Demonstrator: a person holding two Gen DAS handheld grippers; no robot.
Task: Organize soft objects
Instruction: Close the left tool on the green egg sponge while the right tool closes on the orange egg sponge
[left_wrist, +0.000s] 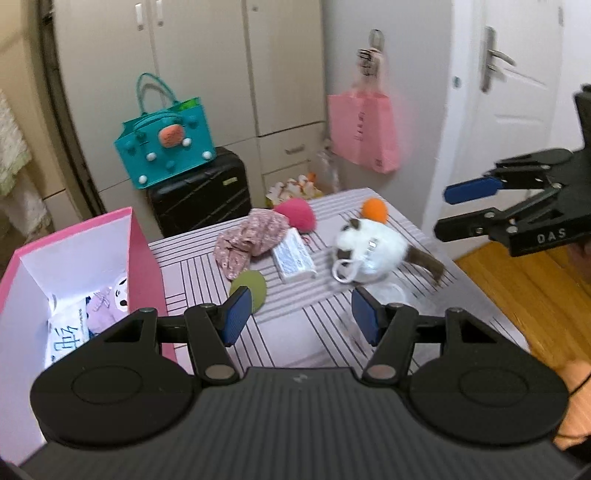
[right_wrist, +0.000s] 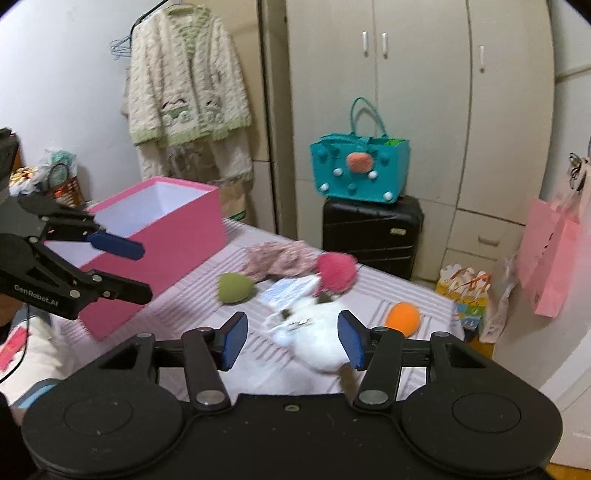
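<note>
Both grippers hang above the striped table, jaws spread, nothing between the pads. Left gripper is over the near edge; right gripper sits just short of the white plush toy.

Landmark = the plush toy, lying on the table. In the right wrist view it lies between and just beyond the right pads, not touching either. Blurred, but its long axis seems to run near-to-far, brown tail toward the near right, dark-marked head end toward the far side. A white loop hangs off its near left.

Around it:
- white packet just left
- green ball near-left of the toy, closest to the left gripper's left pad
- floral cloth left, beyond the packet, touching it
- red ball far-left
- orange ball just beyond it
- pink box well left, open top, soft items already inside

Nothing lies between the right jaws and the toy.
</note>
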